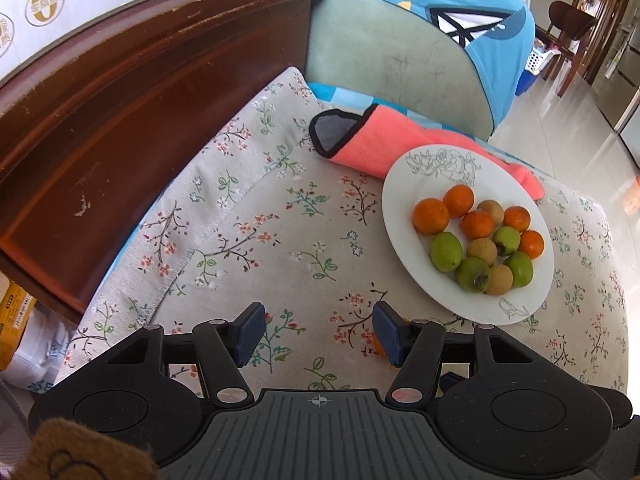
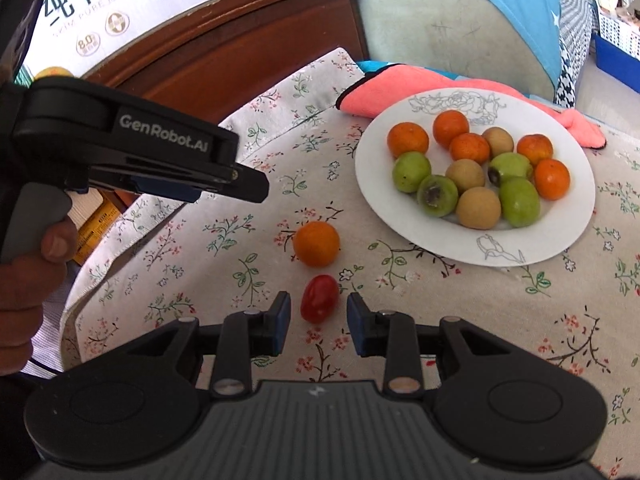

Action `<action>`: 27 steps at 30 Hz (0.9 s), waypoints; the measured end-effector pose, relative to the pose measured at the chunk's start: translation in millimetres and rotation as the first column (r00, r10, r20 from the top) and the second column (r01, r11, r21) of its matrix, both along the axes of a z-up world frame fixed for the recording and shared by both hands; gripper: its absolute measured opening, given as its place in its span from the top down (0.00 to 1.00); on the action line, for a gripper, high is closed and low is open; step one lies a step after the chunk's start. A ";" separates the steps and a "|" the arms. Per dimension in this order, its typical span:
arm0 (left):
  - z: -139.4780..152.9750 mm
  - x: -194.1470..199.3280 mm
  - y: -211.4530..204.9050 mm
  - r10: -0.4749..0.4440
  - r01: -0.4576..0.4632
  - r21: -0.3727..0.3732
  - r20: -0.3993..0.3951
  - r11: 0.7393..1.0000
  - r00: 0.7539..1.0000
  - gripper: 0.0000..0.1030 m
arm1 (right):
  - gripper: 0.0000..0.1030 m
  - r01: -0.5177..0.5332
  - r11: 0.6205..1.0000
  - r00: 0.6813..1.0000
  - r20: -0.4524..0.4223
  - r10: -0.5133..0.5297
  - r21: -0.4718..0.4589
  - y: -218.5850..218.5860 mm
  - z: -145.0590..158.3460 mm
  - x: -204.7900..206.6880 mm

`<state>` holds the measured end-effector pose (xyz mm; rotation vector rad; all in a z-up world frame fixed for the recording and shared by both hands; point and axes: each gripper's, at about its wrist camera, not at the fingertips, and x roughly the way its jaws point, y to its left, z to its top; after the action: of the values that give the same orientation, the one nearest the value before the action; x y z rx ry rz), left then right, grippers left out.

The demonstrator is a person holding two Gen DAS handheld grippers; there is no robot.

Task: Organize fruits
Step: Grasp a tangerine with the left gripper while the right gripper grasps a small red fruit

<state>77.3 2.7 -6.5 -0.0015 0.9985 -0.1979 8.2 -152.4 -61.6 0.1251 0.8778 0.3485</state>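
Note:
A white plate (image 2: 560, 236) holds several oranges, green fruits and tan fruits; it also shows in the left wrist view (image 1: 400, 216). A loose orange (image 2: 316, 243) and a red cherry tomato (image 2: 319, 298) lie on the floral cloth in front of the plate. My right gripper (image 2: 318, 322) is open, with the tomato between its fingertips, not touched. My left gripper (image 1: 318, 334) is open and empty above the cloth; the loose orange peeks out behind its right finger (image 1: 380, 350). The left gripper also shows at the left of the right wrist view (image 2: 248, 184).
A pink cloth (image 1: 400, 140) lies behind the plate. A dark wooden cabinet (image 1: 120, 100) with a milk carton box (image 2: 140, 0) stands at the left. A green chair with blue fabric (image 1: 400, 48) stands behind the table.

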 end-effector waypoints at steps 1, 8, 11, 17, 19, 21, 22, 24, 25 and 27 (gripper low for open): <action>-1.2 0.2 -0.8 -0.002 0.002 0.001 -0.003 1.000 1.000 0.43 | 0.69 -0.001 1.000 1.000 0.005 0.001 -0.010 1.1 -0.6 -0.1; -12.0 2.3 -4.0 -0.004 0.003 -0.028 -0.044 1.000 0.999 0.39 | 0.72 -0.020 0.997 0.999 0.046 0.024 -0.077 10.3 -5.1 -0.7; -18.8 3.1 -4.6 0.001 -0.005 -0.052 -0.069 0.999 0.998 0.38 | 0.80 -0.026 0.994 0.998 0.062 0.033 -0.111 13.5 -6.0 -1.3; -27.0 3.5 -8.6 -0.010 0.000 -0.100 -0.099 0.995 0.995 0.33 | 0.80 -0.011 0.995 0.998 0.053 0.017 -0.097 0.5 0.5 -6.3; -28.5 2.5 -13.2 -0.021 0.014 -0.082 -0.091 0.997 0.996 0.30 | 0.80 0.009 0.995 0.999 0.048 -0.004 -0.102 -7.9 2.6 -8.0; -30.6 1.1 -17.9 -0.034 0.030 -0.056 -0.084 0.998 0.996 0.30 | 0.80 0.032 0.995 0.999 0.043 -0.028 -0.098 -17.5 4.6 -9.7; -31.9 0.3 -19.9 -0.042 0.038 -0.049 -0.081 0.998 0.996 0.28 | 0.80 0.044 0.994 0.998 0.042 -0.040 -0.098 -22.2 5.5 -10.7; -34.7 -0.8 -24.6 -0.055 0.052 -0.039 -0.079 0.998 0.995 0.28 | 0.80 0.069 0.993 0.997 0.042 -0.065 -0.098 -30.4 7.3 -12.9; -35.9 -1.5 -27.3 -0.063 0.061 -0.034 -0.077 0.998 0.995 0.28 | 0.80 0.080 0.992 0.996 0.041 -0.076 -0.095 -34.3 8.1 -13.5; -38.2 -2.3 -32.2 -0.076 0.075 -0.023 -0.071 0.997 0.995 0.28 | 0.80 0.099 0.991 0.995 0.038 -0.096 -0.086 -41.6 9.4 -13.7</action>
<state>75.0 -29.5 -44.7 0.0110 1.0692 -0.2784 -5.5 -194.0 -52.2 0.0808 0.8494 0.2198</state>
